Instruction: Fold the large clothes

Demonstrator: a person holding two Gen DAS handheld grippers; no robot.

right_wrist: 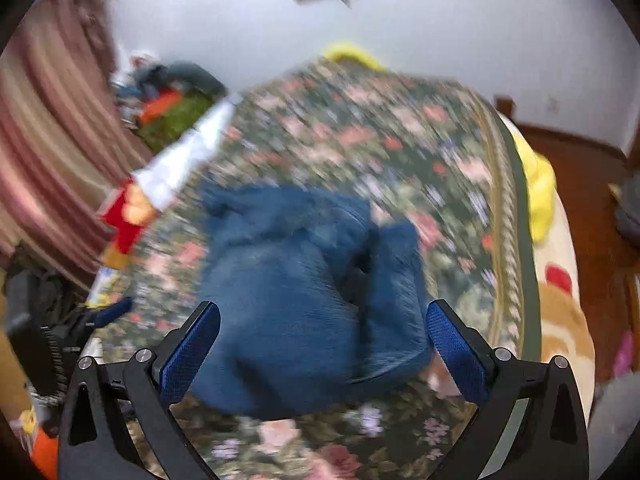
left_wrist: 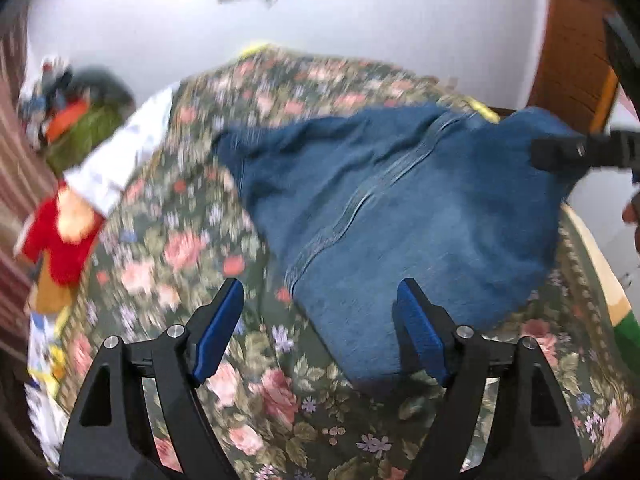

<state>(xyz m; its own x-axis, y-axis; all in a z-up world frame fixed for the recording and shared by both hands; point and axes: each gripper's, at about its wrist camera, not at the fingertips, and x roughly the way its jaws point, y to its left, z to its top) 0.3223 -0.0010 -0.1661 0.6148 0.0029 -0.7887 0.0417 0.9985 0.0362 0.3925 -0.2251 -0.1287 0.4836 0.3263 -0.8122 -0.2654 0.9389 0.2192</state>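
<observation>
A pair of blue jeans (left_wrist: 400, 216) lies crumpled on a bed with a floral cover (left_wrist: 200, 240). My left gripper (left_wrist: 320, 320) is open just above the near edge of the jeans, its fingers (left_wrist: 220, 328) either side of the hem. In the right wrist view the jeans (right_wrist: 296, 288) lie bunched between the open blue fingers (right_wrist: 192, 352) of my right gripper (right_wrist: 324, 344), which hovers over them. The right gripper also shows in the left wrist view (left_wrist: 576, 152) at the far right edge of the jeans. Both views are motion-blurred.
A red and white garment (left_wrist: 76, 216) lies at the bed's left edge. A pile of clothes (left_wrist: 80, 120) sits at the far left by a striped curtain (right_wrist: 52, 140). A yellow cloth (right_wrist: 540, 196) lies on the bed's right side. A white wall stands behind.
</observation>
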